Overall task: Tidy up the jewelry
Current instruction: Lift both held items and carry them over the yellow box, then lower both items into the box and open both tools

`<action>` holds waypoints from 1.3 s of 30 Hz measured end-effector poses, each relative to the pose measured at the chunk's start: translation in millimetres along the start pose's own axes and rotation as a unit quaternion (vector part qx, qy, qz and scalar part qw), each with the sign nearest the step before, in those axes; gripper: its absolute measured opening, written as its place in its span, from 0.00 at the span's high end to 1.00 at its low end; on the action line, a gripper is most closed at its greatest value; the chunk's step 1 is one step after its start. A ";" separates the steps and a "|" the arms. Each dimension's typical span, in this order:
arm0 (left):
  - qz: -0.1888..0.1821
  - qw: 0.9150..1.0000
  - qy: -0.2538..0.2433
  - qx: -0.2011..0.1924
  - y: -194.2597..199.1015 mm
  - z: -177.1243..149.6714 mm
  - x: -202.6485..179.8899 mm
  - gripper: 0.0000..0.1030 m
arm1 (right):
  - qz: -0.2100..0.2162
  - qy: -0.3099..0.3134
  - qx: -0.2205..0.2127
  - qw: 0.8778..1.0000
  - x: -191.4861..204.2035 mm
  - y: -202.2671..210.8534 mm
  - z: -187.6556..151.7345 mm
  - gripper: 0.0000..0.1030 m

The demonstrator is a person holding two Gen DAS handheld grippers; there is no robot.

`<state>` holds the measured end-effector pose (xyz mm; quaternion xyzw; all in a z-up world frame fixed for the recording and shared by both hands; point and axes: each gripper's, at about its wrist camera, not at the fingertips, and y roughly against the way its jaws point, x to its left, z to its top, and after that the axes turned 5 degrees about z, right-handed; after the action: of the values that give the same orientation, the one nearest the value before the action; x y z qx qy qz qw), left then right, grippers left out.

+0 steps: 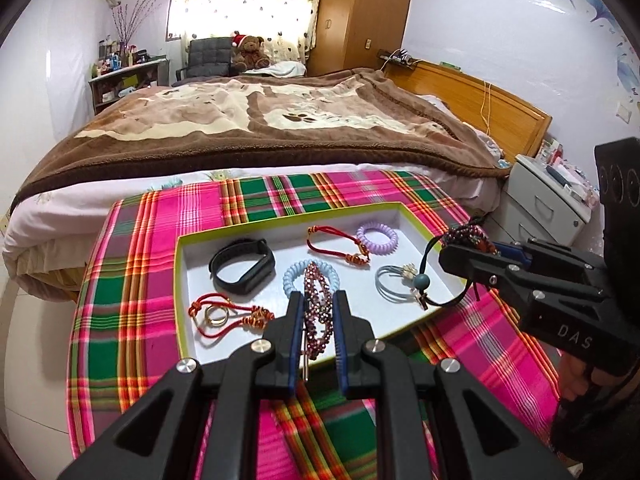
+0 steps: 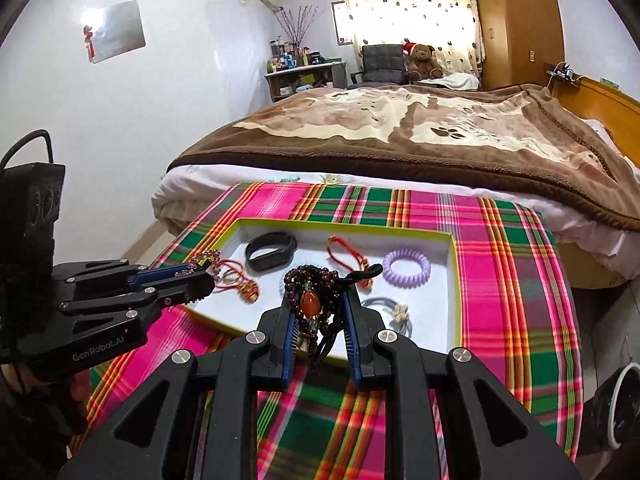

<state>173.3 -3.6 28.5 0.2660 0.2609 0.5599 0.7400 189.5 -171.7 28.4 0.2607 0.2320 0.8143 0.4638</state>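
- Left gripper (image 1: 318, 312): its jaws are pinched on a pink-purple beaded bracelet (image 1: 317, 300), held above the near edge of the white tray (image 1: 400, 210), which lies on the plaid cloth (image 1: 160, 240).
- Inside the tray, left to right: red cord with gold ring (image 1: 218, 314), black band (image 1: 244, 266), pale blue coil tie (image 1: 294, 276), lilac coil tie (image 1: 378, 234).
- Right gripper (image 2: 318, 314): clamped on a dark bead strand with an amber stone (image 2: 310, 306), over the tray's near right part.
- Step, as I judge it: both pieces are held above the tray.
- Next move calls for a bare spot for each, lowered without tangling.
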 end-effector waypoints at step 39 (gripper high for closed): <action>0.018 0.997 0.004 0.070 -69.6 -14.2 -12.7 0.86 | 0.003 0.016 0.131 0.991 -44.8 -77.0 -23.0 0.79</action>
<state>208.6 -30.5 -28.4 0.3195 0.2971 0.5548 0.7084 243.1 -178.5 -46.0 0.3066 0.3439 0.7821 0.4195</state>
